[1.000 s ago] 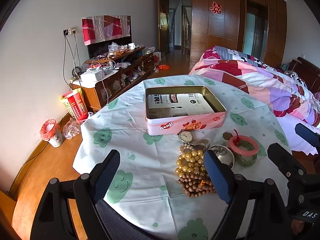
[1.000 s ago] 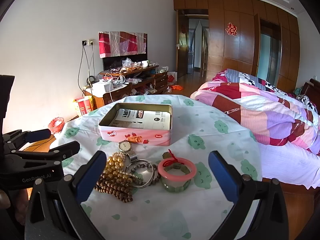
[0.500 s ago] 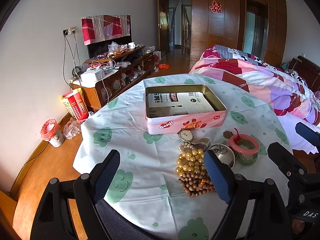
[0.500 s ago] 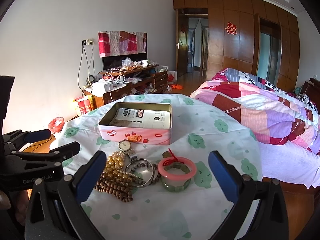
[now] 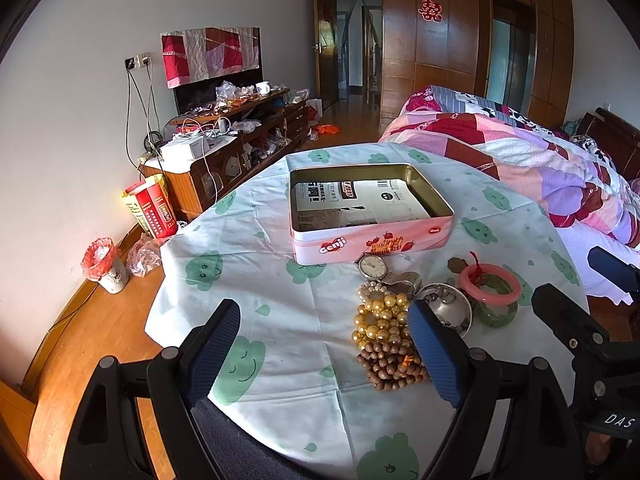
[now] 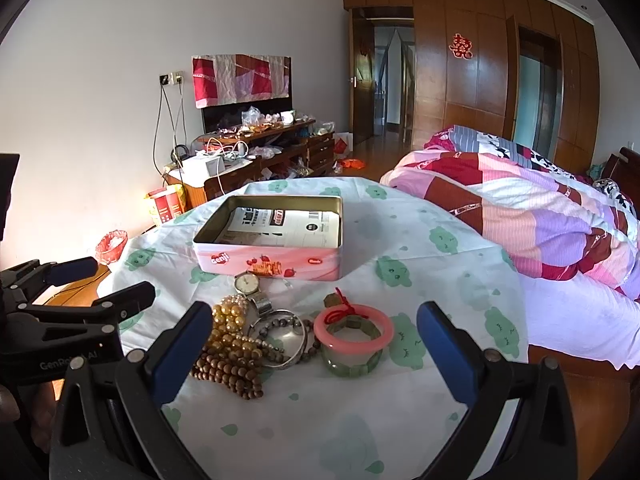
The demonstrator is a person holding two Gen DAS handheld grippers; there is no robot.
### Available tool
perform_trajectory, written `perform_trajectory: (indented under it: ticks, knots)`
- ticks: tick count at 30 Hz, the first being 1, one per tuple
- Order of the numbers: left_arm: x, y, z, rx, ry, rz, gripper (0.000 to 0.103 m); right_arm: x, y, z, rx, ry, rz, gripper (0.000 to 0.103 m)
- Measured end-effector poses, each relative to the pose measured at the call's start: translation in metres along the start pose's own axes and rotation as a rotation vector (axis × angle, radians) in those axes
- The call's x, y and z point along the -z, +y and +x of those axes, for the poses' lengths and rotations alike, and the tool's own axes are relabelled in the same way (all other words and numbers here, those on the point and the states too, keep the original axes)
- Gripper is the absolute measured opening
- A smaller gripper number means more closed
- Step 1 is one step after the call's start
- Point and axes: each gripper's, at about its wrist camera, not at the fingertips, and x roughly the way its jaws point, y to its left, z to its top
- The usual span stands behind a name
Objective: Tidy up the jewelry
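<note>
An open pink tin with a printed sheet inside stands mid-table. In front of it lies a pile of jewelry: a wristwatch, gold pearl beads, brown wooden beads, a silver bangle, and a pink bangle resting on a green bracelet. My left gripper hovers open near the table's front, left of the pile. My right gripper is open, facing the bangles, holding nothing.
The round table wears a white cloth with green figures. A bed with a patchwork quilt lies right. A cluttered wooden cabinet, a red bag and a small bin stand by the left wall.
</note>
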Motion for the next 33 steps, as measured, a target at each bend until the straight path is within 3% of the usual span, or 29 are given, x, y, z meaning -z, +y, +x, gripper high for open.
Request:
perform_trajectory:
  ticks: [33]
  knots:
    - [-0.0005, 0.0003, 0.002, -0.003, 0.012, 0.011, 0.086, 0.0022, -0.004, 0.004, -0.001, 0.016, 0.014, 0.103]
